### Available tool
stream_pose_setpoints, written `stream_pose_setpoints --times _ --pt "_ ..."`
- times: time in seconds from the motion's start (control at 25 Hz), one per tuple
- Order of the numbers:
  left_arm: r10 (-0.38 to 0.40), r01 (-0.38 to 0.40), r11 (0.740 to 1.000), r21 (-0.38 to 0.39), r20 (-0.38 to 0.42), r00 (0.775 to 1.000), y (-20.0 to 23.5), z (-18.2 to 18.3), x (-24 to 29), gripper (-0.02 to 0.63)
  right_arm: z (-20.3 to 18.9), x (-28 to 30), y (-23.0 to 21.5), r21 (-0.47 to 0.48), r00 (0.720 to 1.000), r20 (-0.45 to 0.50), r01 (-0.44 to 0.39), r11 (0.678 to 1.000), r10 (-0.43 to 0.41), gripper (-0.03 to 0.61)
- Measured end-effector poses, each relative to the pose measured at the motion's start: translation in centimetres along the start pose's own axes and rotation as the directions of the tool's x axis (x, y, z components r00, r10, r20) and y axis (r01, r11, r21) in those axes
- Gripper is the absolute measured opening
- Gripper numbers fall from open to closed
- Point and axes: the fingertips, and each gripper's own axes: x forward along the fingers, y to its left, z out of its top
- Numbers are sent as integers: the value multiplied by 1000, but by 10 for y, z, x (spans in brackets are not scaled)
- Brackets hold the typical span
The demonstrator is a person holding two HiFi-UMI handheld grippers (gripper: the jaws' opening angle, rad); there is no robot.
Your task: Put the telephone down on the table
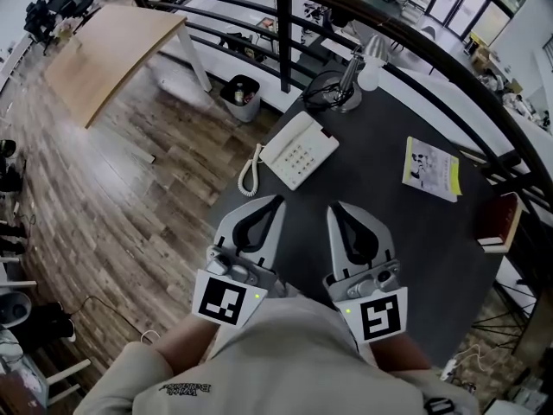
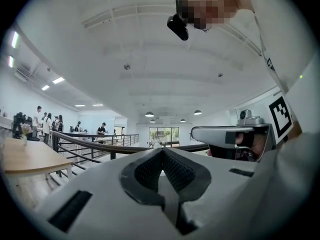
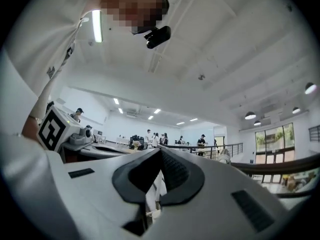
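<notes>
Surface: we see a dark round table [image 1: 380, 223] beside a black railing [image 1: 285, 24], over a wood-plank floor [image 1: 130, 188] | white telephone [image 1: 298, 150] lies flat on the table, well apart from both tools | left gripper [image 1: 275, 201] and right gripper [image 1: 335, 207] both clenched, jaws together, nothing between them | yellow booklet [image 1: 431, 169]: print too small for us to read

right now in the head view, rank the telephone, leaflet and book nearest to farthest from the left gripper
From the left gripper:
1. Telephone, just ahead of it, with the coiled cord on the near left side.
2. Leaflet, off to the right across the table.
3. Book, far right, at the table's edge.
</notes>
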Motion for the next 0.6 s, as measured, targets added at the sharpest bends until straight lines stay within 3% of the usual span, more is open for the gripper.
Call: stream_pose_setpoints --times 0.36,0.6 --pt "-14 14 1000 5 -32 999 -4 -10 7 3 -7 7 -2 32 1000 -14 -8 999 9 2" --pt "-25 25 1000 -17 -24 999 -6 -8 15 3 -15 9 -22 65 998 -44 41 997 -38 2"
